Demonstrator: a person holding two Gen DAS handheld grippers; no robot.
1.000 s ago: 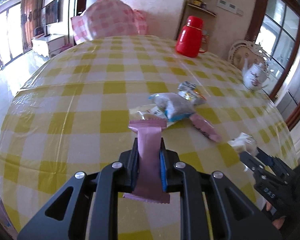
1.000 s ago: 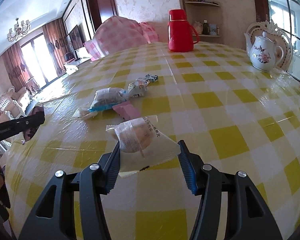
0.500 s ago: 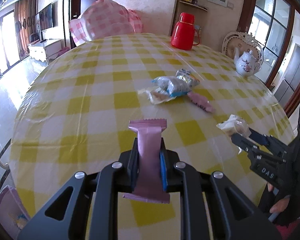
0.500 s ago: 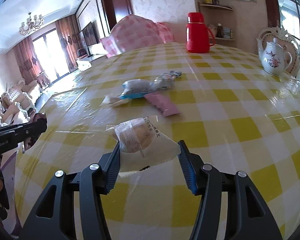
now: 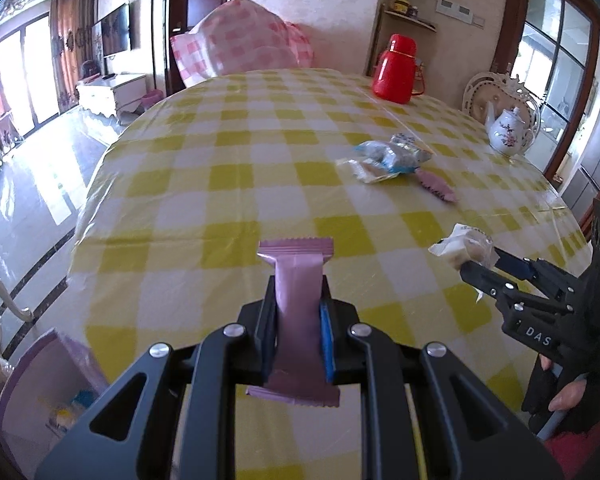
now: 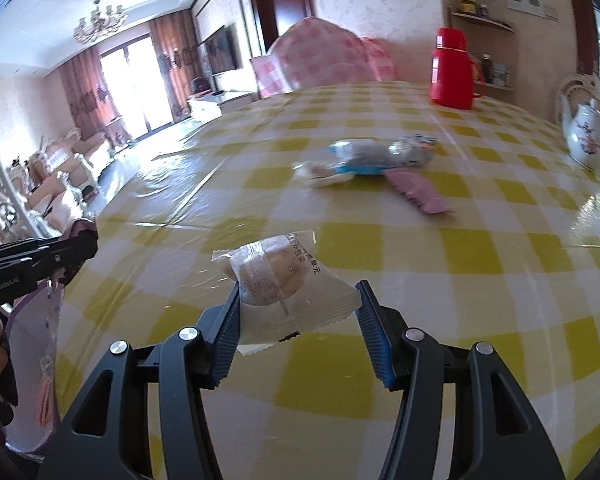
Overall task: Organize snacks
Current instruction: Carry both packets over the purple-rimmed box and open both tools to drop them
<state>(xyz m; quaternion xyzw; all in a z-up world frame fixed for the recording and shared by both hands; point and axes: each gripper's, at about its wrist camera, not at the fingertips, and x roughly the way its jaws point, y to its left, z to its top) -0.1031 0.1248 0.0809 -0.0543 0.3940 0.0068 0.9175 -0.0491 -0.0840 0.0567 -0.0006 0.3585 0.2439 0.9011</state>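
Snacks are held in both grippers above the near edge of the table (image 5: 228,184), which is covered by a yellow checked cloth. The left gripper (image 5: 298,332) is clamped shut on a pink wafer bar (image 5: 298,312), pinched at its middle with both crimped ends left free. The right gripper (image 6: 300,320) is closed about halfway on a clear-wrapped bun (image 6: 276,276); only the left pad is seen against the bulge, while the right pad is met merely by the wrapper's thin flap.

A small heap of packets (image 5: 392,158) and a second pink bar (image 5: 436,188) are left near the middle of the table. A red flask (image 5: 394,70) is stood at the far edge and a teapot (image 5: 508,132) at the right edge. Beyond the near left corner, lower down, a lilac bin (image 5: 40,392) is seen with something already inside; it is judged the likely drop point.

Risks noted:
- The bun could slip, being gripped partly by slack film.
- The bar could pivot about its narrow pinch.
- A drop made short of the bin's rim would send a snack to the floor.
- The grippers could collide if both are brought over the bin together.
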